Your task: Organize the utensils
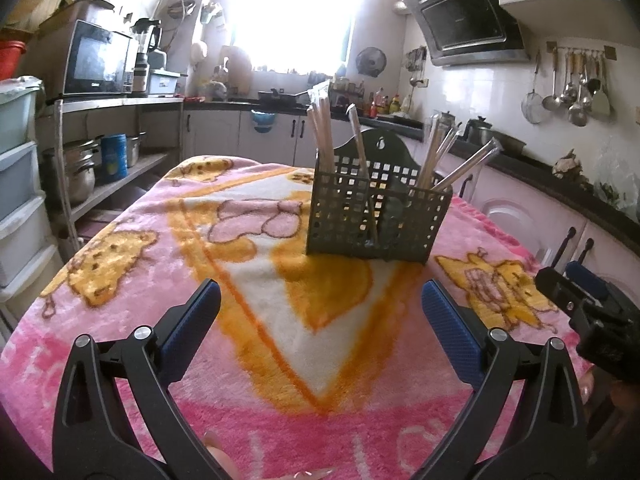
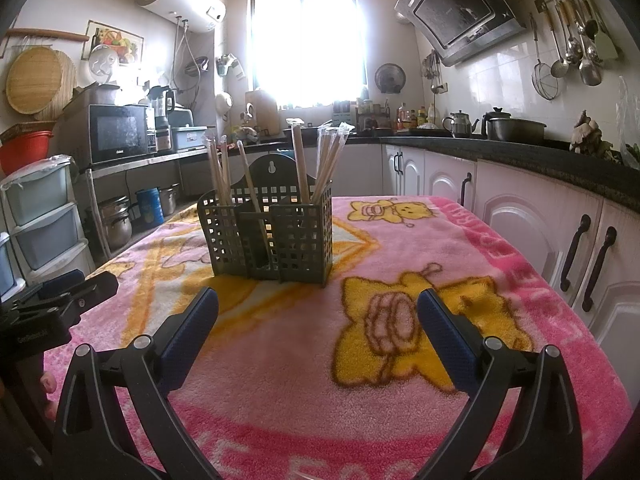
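Left gripper (image 1: 320, 304) and right gripper (image 2: 318, 312): jaws apart, nothing held, both short of the utensil caddy (image 2: 268, 236). Caddy stands mid-table on the pink blanket (image 2: 280, 380); wrapped chopsticks (image 2: 300, 160) upright in its compartments. None lie loose: sorting looks near done. Open blanket all round; table edge close on the right.

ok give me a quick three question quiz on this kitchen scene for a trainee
1. True or false: both the left gripper and the right gripper are open and empty.
2. What stands in the green holder?
A. wrapped chopsticks
B. forks
C. knives
3. Fill in: the holder stands on a pink ____.

Key
1. True: each has its jaws spread with nothing between them.
2. A: wrapped chopsticks lean in its compartments.
3. blanket, printed with yellow bears.
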The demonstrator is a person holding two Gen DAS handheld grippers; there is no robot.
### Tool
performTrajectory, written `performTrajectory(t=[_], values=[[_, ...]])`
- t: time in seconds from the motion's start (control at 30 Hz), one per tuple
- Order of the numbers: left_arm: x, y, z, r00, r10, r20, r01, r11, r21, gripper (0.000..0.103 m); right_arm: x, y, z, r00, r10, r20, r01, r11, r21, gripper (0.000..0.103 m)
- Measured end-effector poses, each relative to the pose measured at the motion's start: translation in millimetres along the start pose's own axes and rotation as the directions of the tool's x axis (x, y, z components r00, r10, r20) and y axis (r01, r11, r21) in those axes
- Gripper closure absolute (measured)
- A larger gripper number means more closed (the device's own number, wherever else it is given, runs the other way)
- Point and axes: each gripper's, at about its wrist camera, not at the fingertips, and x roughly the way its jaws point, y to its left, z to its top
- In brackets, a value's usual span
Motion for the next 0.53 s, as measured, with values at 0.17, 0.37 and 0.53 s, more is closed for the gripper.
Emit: performTrajectory(t=[0.17, 0.37, 0.53], values=[[4, -3, -2, 0.999, 0.042, -0.03, -0.042, 0.999, 0.013, 0.011, -1, 0, -1, 1.0, -0.002, 0.002, 0.002, 1.0, -0.002, 0.006], [19, 27, 8, 0.991, 0.057, -0.124, -0.065, 0.996, -0.062, 0.011, 6, -19, 4, 0.999, -0.005, -0.046, 0.007, 0.999, 0.049, 0.006], [52, 103, 24, 0.942, 0.167, -0.292, -0.216, 0.966, -0.145, 0.011, 60, -104, 12, 0.915, -0.178, -0.361, 0.232, 0.966, 0.112, 0.006]])
